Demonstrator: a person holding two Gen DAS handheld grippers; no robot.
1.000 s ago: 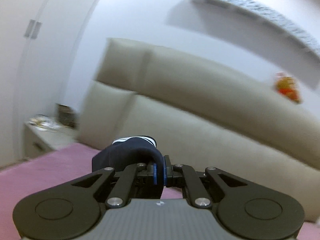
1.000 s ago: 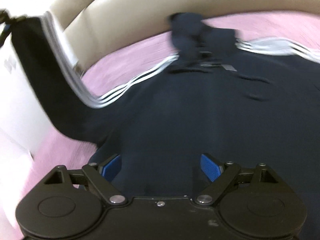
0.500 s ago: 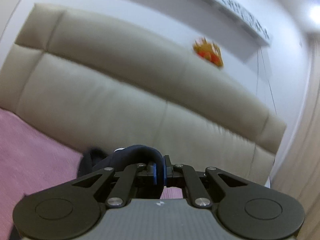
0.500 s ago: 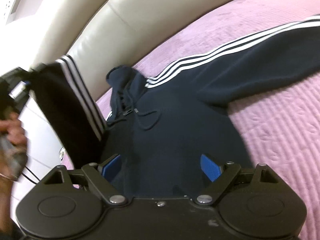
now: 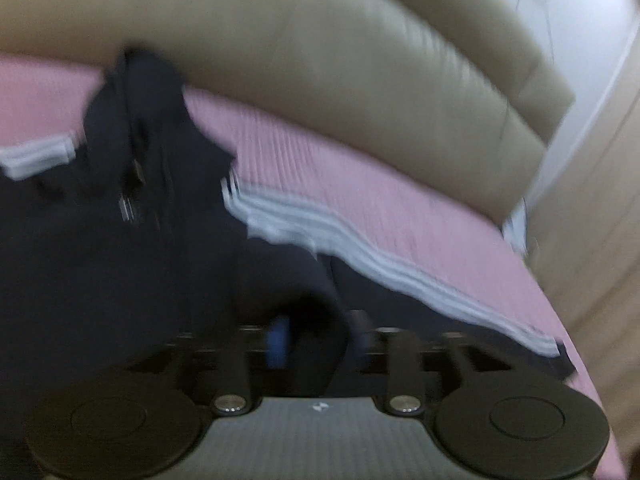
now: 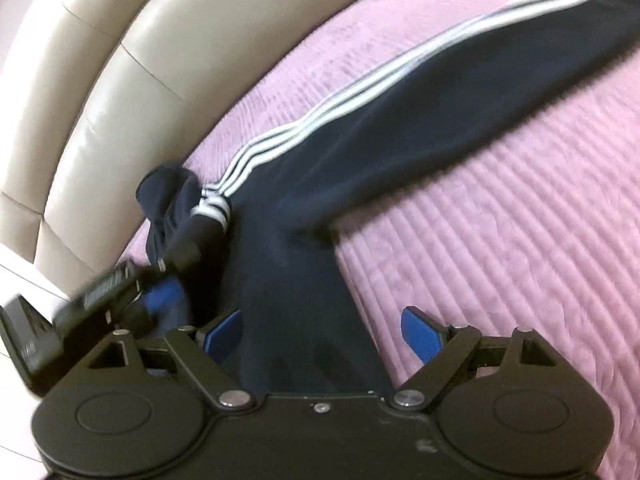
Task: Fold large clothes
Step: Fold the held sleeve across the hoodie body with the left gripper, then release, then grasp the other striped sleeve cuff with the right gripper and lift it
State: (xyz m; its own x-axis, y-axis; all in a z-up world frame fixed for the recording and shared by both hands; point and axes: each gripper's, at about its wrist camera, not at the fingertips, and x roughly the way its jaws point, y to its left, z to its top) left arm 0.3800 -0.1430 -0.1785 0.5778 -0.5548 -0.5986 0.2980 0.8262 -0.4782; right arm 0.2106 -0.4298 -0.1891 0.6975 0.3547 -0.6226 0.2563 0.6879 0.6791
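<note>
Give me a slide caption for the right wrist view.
Open right tool hovers over navy striped hoodie spread on pink bedspread, left tool alongside.

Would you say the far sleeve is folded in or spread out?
Spread out: the sleeve lies straight across the bedspread, away from the body.

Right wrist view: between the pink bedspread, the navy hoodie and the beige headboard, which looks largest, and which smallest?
1. Pink bedspread, which fills most of the right side.
2. Navy hoodie, with one striped sleeve stretched out.
3. Beige headboard.
The hoodie and the headboard look close in area, and the fisheye distorts them, so that order is unsure.
</note>
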